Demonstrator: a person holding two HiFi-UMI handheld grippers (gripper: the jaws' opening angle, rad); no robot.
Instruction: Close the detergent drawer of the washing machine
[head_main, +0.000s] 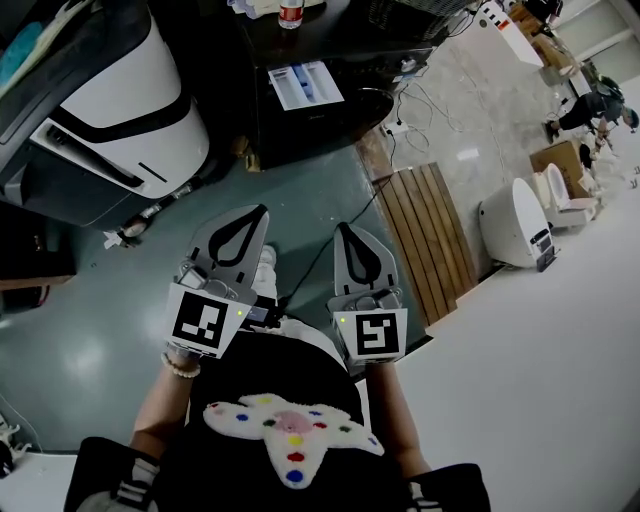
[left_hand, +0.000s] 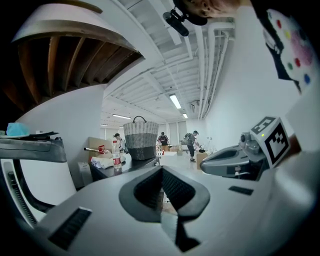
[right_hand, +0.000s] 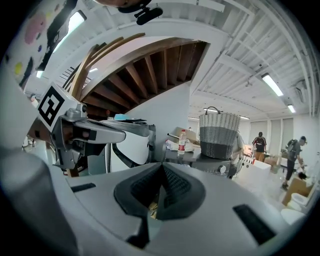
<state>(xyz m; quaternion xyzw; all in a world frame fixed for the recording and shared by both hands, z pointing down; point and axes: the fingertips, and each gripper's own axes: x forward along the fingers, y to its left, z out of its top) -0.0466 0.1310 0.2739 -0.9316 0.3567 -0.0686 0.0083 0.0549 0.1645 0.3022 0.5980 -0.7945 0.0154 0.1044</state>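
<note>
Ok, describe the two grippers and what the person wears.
The left gripper and right gripper are light grey with black-padded jaws around a teardrop opening. Each bears a white cube with black square markers. The person wears a bead bracelet on the left wrist and a black top with a white, colour-dotted patch.

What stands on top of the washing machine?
A plastic bottle with a red label and a woven basket stand on the washing machine. The basket's walls hide its contents.
</note>
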